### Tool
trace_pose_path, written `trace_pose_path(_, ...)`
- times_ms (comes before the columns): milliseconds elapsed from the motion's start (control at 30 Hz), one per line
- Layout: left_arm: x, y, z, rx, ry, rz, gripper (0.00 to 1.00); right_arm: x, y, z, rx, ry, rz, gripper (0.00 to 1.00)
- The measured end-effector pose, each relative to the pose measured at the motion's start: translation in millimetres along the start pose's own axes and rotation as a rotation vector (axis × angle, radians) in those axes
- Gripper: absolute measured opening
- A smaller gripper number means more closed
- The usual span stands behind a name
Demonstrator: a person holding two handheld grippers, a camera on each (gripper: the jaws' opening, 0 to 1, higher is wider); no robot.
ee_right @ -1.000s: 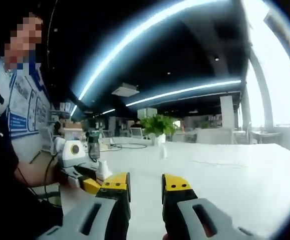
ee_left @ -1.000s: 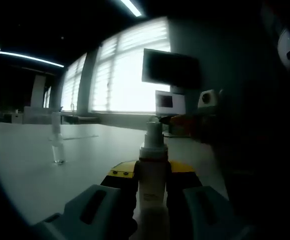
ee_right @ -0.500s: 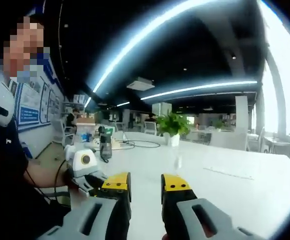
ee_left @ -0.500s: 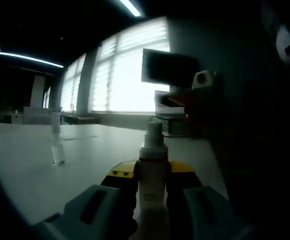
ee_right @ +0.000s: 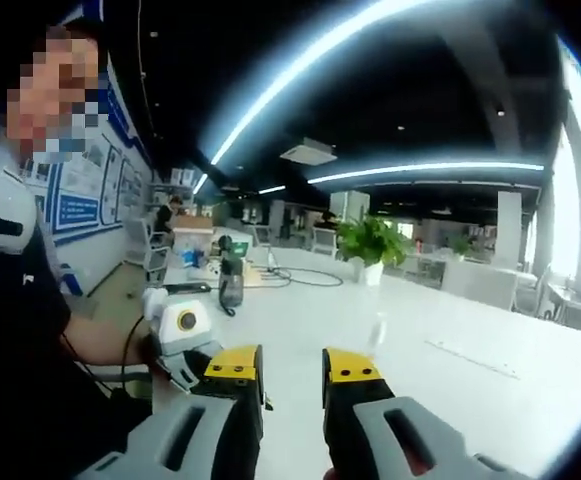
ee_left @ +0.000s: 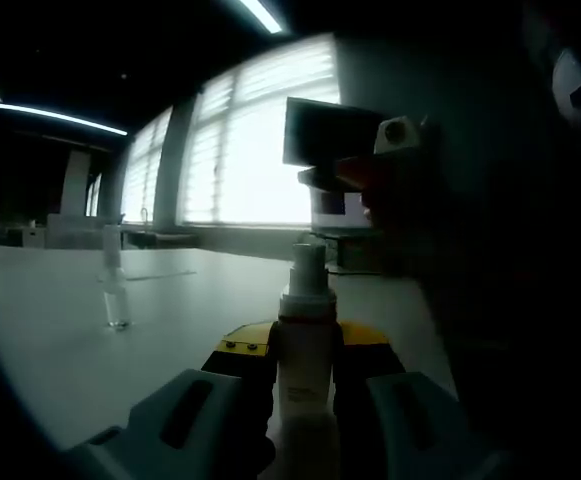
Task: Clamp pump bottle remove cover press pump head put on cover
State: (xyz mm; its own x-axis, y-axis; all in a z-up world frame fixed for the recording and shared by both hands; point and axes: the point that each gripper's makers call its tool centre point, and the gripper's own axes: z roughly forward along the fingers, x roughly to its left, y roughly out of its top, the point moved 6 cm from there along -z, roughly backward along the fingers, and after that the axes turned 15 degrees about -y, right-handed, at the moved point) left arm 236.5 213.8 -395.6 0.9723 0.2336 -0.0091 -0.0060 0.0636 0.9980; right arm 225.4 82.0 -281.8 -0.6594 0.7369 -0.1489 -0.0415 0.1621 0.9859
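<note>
White tabletop (ee_left: 200, 290) spreads ahead. Left gripper (ee_left: 306, 352) pinches the upright pump bottle (ee_left: 306, 345), its nozzle bare; beyond to its left stands a clear cap (ee_left: 116, 290). Right gripper (ee_right: 292, 372), jaws slightly apart and empty, sees potted plant (ee_right: 375, 245) far off.

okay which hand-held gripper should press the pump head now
Right, most likely. The left hand-held gripper is shut on the pump bottle, its pump head bare, while the right hand-held gripper holds nothing.
</note>
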Motion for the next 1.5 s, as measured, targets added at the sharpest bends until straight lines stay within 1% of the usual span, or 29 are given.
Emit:
trace_pose_path(67,-0.1,0.0,0,0.000,0.000,0.001,0.13,2,2.9,2,0.005,0.013,-0.013,0.18)
trace_pose_path(100,-0.1,0.0,0,0.001,0.001,0.002,0.13,4,4.5,3,0.009,0.024,-0.034,0.17)
trace_pose_path(233,0.0,0.0,0,0.000,0.001,0.001,0.13,3,9.2,6,0.026,0.049,-0.046,0.16)
trace_pose_path(333,0.2,-0.1,0,0.000,-0.001,0.001,0.13,7,10.1,7,0.055,0.081,-0.082,0.15)
trace_pose_path(433,0.6,-0.3,-1,0.001,-0.002,0.002,0.13,13,10.7,9,0.084,0.119,-0.137,0.15)
trace_pose_path(633,1.1,-0.3,-1,0.001,-0.001,0.004,0.13,19,11.6,17,0.113,0.160,-0.198,0.14)
trace_pose_path(733,1.2,-0.2,-1,0.001,-0.001,0.004,0.13,17,10.8,23,0.132,0.175,-0.229,0.09)
trace_pose_path(767,1.3,-0.2,-1,0.001,-0.002,0.004,0.13,17,10.7,24,0.137,0.178,-0.241,0.08)
trace_pose_path(833,1.3,-0.3,-1,0.001,-0.003,0.004,0.13,18,9.9,23,0.158,0.209,-0.306,0.08)
trace_pose_path(867,1.4,-0.2,-1,0.001,-0.002,0.005,0.13,19,10.7,23,0.164,0.214,-0.301,0.08)
trace_pose_path(1000,1.3,0.0,-1,0.002,-0.002,0.006,0.13,21,10.7,25,0.190,0.240,-0.351,0.09)
trace_pose_path(1133,1.1,0.1,-1,0.002,-0.001,0.007,0.13,21,7.7,26,0.215,0.258,-0.375,0.09)
trace_pose_path(1233,0.8,0.1,0,0.002,-0.001,0.006,0.13,22,9.4,28,0.229,0.274,-0.380,0.09)
trace_pose_path(1500,0.2,0.5,0,0.002,0.001,0.008,0.13,31,11.4,34,0.287,0.359,-0.492,0.09)
